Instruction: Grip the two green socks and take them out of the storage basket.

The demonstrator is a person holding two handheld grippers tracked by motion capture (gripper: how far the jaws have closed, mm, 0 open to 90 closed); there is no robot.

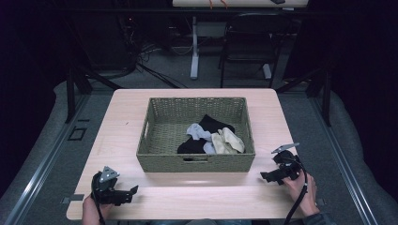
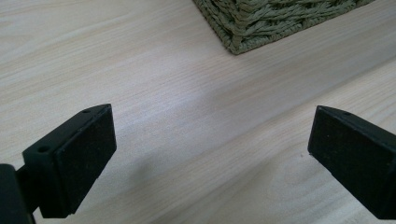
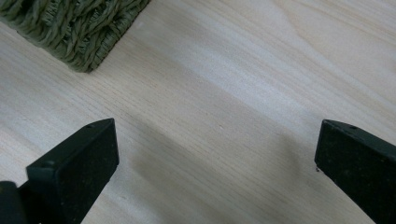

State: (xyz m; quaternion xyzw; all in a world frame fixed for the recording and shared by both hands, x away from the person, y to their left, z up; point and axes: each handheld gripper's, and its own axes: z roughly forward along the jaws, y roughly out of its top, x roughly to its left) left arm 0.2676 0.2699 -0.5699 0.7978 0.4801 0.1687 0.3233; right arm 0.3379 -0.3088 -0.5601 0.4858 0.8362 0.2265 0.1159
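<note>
The pale wooden surface (image 1: 141, 103) carried one green woven rectangular basket (image 1: 155, 161) in its middle. Inside the basket, toward its near right part, lay a small heap of cloth pieces: a black one (image 1: 213, 124), a light grey one (image 1: 197, 131) and a cream one (image 1: 227, 140), all touching each other. The left tongs (image 1: 133, 191) rested near the near left corner of the surface, well apart from the basket, with the jaws wide apart and nothing between them. The right tongs (image 1: 264, 176) were held at the near right side, near the basket corner, also wide open and empty. In my judgement the work was only at its start: no cloth was gripped, and every piece remained in the basket, still to be handled.
</note>
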